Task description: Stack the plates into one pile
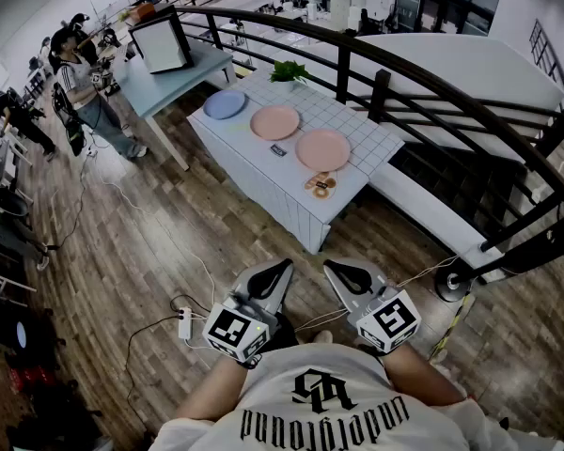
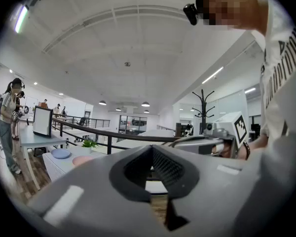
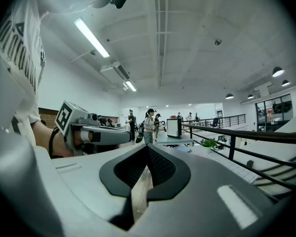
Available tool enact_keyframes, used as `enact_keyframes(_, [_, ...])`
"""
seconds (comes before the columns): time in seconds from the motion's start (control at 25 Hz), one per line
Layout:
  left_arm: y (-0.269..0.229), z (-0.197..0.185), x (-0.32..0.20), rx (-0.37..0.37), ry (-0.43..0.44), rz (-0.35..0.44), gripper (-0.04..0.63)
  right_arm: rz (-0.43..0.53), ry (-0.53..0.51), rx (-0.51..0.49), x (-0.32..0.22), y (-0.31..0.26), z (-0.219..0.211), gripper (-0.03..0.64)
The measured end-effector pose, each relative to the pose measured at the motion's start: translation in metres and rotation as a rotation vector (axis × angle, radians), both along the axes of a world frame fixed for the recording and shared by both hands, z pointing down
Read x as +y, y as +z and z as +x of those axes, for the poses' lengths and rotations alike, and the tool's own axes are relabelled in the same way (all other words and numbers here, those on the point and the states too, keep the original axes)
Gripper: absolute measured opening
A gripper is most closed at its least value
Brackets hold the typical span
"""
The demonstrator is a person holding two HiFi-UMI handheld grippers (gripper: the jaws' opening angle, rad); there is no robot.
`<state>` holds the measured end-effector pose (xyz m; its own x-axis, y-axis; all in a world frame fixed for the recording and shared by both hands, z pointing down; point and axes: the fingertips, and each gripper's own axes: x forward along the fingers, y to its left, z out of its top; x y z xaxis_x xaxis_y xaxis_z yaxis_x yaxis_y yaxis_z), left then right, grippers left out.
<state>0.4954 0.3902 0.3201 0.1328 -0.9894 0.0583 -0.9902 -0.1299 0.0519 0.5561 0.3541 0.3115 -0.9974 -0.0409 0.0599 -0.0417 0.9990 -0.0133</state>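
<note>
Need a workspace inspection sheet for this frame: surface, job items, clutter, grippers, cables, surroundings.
Surface: table with a checked cloth, beside the railing, well ahead of the person.
Job's things: three plates lie apart in a row, none stacked: blue plate, pink plate, salmon plate.
Clutter: potted plant at the far edge; small dark item; small round things near the front corner, too small to identify.
Grippers: left gripper and right gripper are both shut and empty, short of the table.
Cables: power strip and loose leads on the floor near the person.
Surroundings: wood floor, black railing, people by a second table.
</note>
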Motion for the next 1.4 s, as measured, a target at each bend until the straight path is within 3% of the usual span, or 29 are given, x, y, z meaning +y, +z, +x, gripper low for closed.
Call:
enact_keyframes(0.56, [0.004, -0.025, -0.038, 0.02, 0.029, -0.001, 0.049, -0.015, 0.036, 0.005, -0.033, 0.003, -0.026, 0.002])
enact_keyframes(0.76, [0.008, -0.049, -0.052, 0.038, 0.044, 0.002, 0.049, -0.018, 0.052, 0.016, -0.048, 0.005, -0.049, 0.002])
enact_keyframes(1.04, [0.008, -0.11, -0.071, 0.055, 0.056, 0.017, 0.049, -0.018, 0.065, 0.049, -0.071, 0.011, -0.108, 0.002])
enact_keyframes(1.4, [0.005, -0.237, -0.083, 0.037, 0.067, 0.024, 0.049, -0.009, 0.066, 0.054, -0.084, 0.012, -0.239, 0.002])
